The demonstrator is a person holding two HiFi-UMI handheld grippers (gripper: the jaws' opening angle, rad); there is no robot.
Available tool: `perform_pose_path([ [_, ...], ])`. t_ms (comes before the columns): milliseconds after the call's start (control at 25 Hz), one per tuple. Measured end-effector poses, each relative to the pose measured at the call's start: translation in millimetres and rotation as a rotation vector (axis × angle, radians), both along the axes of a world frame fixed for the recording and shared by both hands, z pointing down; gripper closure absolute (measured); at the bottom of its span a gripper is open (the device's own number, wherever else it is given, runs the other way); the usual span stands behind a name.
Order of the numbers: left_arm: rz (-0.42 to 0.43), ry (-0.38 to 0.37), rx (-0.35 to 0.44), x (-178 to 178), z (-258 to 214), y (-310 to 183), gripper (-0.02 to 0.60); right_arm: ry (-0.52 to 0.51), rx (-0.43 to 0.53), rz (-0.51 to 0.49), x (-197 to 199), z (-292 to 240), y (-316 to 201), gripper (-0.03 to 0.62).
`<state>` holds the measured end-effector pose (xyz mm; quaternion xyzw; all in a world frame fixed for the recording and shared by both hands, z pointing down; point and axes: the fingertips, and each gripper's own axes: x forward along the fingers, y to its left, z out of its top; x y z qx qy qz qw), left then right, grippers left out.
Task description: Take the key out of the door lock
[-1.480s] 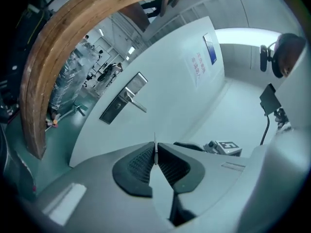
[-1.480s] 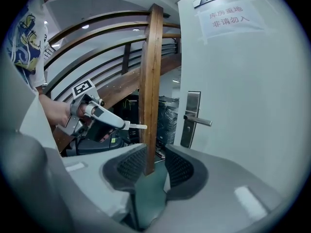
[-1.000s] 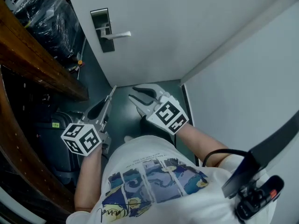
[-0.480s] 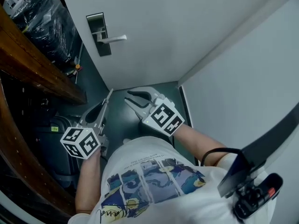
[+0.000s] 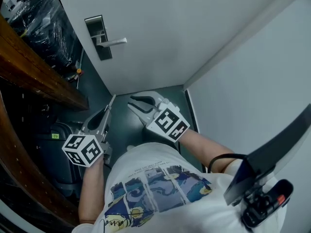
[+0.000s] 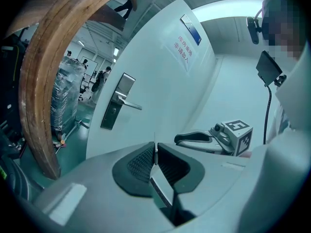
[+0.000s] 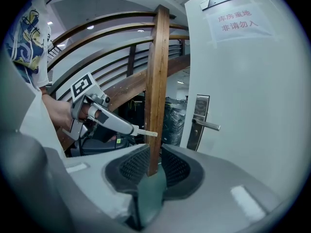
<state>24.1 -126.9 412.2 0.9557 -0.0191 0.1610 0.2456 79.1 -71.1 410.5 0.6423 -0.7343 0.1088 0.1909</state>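
The grey door carries a steel lock plate [image 5: 95, 37] with a lever handle [image 5: 114, 42]; I see no key in it from here. The plate also shows in the left gripper view [image 6: 116, 108] and the right gripper view [image 7: 199, 123]. My left gripper [image 5: 112, 101] hangs low, well short of the door, its pads shut on a thin pale strip [image 7: 147, 133]; whether this is the key I cannot tell. My right gripper [image 5: 132, 104] is beside it, jaws closing, with nothing between them.
A curved wooden handrail [image 5: 39, 72] and its post [image 7: 158, 81] run along my left. Behind them stand a plastic-wrapped dark bundle [image 5: 36, 23] and a dark case [image 5: 58, 140]. A white wall [image 5: 252, 81] closes the right side. A paper notice [image 7: 238, 21] is on the door.
The lock plate and handle have drifted left and slightly down in the head view. Both grippers have shifted a little left, and the right jaws have narrowed.
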Motion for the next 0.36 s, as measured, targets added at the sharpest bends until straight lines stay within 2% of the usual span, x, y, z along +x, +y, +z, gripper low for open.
perform_pose_path([
  [160, -0.005, -0.007, -0.013, 6, 4, 1, 0.557, -0.007, -0.008, 0.0, 10, 3, 2, 0.522],
  [360, 0.026, -0.011, -0.057, 29, 12, 6, 0.557, -0.01, -0.017, 0.046, 37, 4, 11, 0.522],
])
